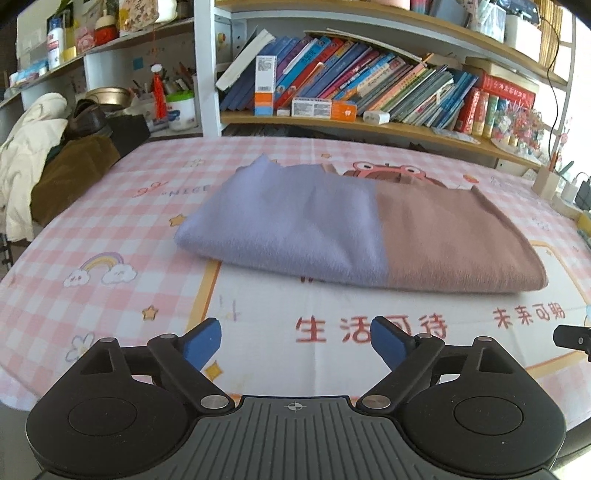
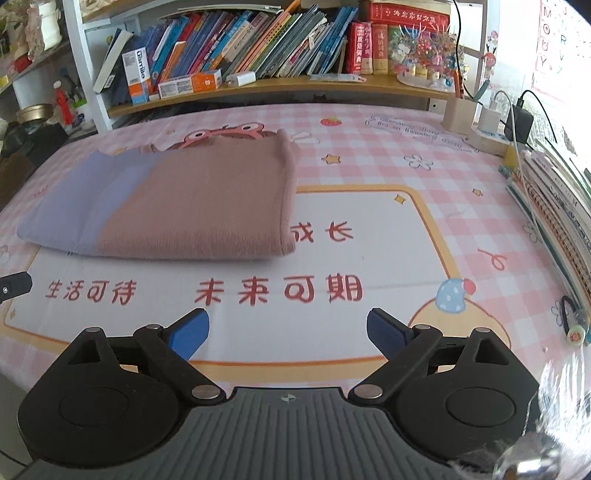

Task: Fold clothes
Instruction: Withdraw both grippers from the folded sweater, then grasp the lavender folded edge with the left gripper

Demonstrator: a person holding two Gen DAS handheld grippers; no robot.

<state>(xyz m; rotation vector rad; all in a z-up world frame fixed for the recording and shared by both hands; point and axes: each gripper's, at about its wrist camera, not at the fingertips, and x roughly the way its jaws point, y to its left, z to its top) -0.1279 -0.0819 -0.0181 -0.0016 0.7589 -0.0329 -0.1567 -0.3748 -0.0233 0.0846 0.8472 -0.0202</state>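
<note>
Left gripper hung with blue pads spread apart, nothing between them | right gripper likewise gaped empty | folded sweater, lilac and dusty pink, lay flat on the checked tablecloth at twelve o'clock, clear of both | bookshelf stood behind.

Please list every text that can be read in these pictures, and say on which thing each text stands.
"生活可待": red print on the tablecloth.
"未来可期": red print on the tablecloth, right wrist view.
"成长": tablecloth, beside the folded garment.
"usmile": upright white box on the bookshelf.
Single letters such as "M", "O", "R": wall poster.
Book spines, red dictionaries and small carton labels: too small or blurred to read.
</note>
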